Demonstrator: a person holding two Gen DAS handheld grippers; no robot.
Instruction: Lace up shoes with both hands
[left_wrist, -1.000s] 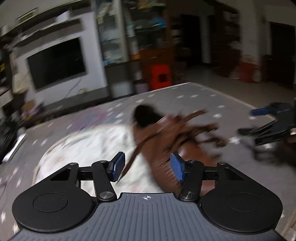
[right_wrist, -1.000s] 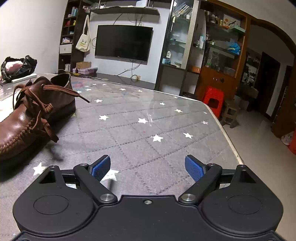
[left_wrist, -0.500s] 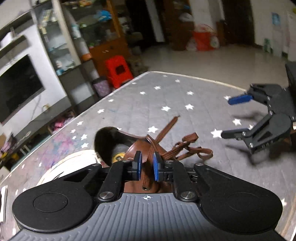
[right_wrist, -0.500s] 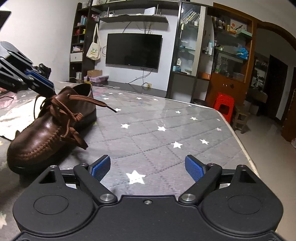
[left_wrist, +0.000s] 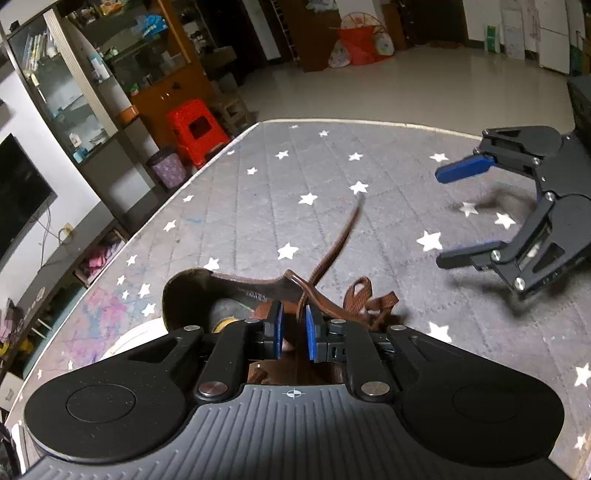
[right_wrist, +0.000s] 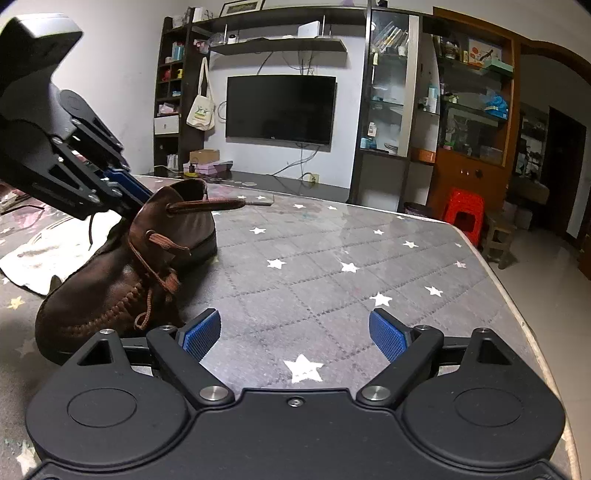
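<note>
While right gripper (right_wrist: 294, 334) gapes, left gripper (left_wrist: 292, 328) (previously wide) now pinches lace (left_wrist: 334, 251).

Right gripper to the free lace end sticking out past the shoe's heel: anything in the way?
Nothing visible. The right gripper is open over bare starred tabletop; the free lace end juts out to the heel's right side. The left gripper sits left, at the shoe.

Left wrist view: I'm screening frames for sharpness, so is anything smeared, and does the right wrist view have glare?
Left wrist view: the free lace end is motion-smeared, the right tool slightly soft, the table sharp. Right wrist view: crisp, with a pale sheen on the table near its far edge; both bend at the edges.
</note>
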